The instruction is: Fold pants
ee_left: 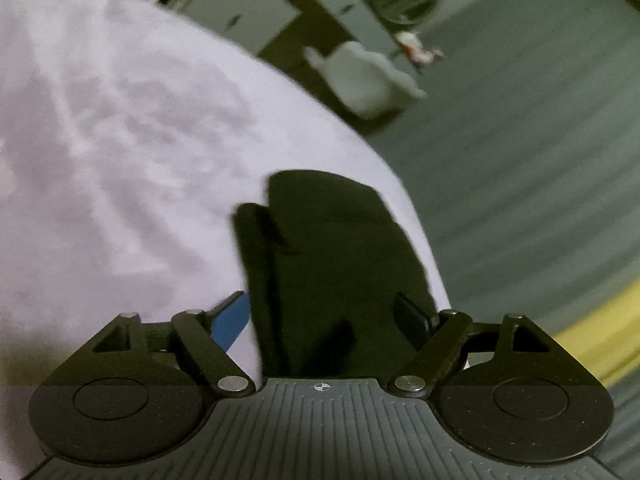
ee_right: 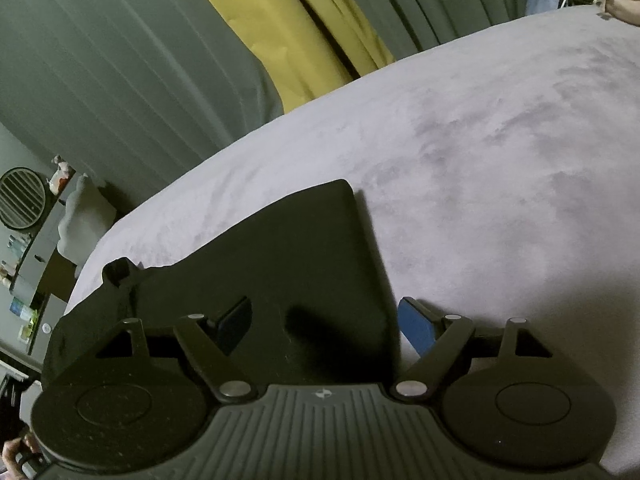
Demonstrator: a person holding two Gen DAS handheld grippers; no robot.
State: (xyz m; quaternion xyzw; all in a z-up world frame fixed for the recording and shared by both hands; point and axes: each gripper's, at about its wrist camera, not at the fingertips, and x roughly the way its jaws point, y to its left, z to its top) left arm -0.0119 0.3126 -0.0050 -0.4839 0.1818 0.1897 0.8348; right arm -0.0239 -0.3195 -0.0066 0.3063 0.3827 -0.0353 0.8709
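Both grippers, left [ee_left: 326, 316] and right [ee_right: 326, 320], hang released over pants [ee_right: 304, 256]; careless pinches may undo folds.

both wrist views sit low, close over lavender bed [ee_left: 120, 120] [ee_right: 480, 140]; share dark pants [ee_left: 332, 248] [ee_right: 304, 264].

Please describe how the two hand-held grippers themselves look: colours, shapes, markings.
Both match. The left hand-held gripper and right hand-held gripper each have a ribbed grey base with a small crosshair mark, two black round discs, black link arms with silver pins, and one blue and one black finger pad.
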